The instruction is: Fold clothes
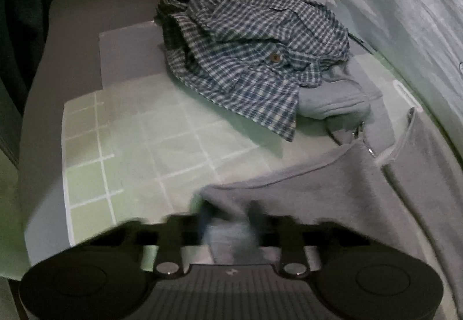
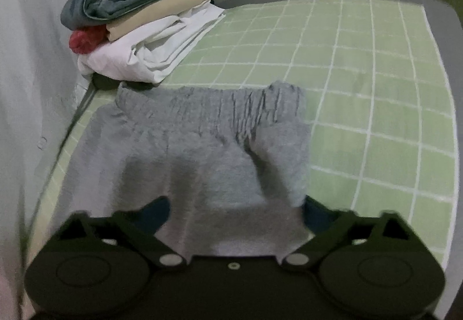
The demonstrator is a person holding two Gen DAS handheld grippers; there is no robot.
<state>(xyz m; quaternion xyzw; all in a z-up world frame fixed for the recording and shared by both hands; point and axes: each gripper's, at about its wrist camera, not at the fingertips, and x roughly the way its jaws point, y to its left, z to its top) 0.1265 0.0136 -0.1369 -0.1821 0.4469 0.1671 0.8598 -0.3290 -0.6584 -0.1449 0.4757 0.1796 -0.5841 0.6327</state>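
- Pinching grey trousers [image 1: 332, 190] at the hem, left tongs [image 1: 228, 218] clamped on cloth.
- Straddling the waistband end, right tongs [image 2: 234, 213] apart; should close before lifting both together evenly.

Bare green grid mat [image 2: 361, 83] lies open right of the grey sweatpants [image 2: 202, 146]. A folded clothes stack [image 2: 144, 22] blocks the far left corner; a crumpled checked shirt [image 1: 246, 45] fills the other end.
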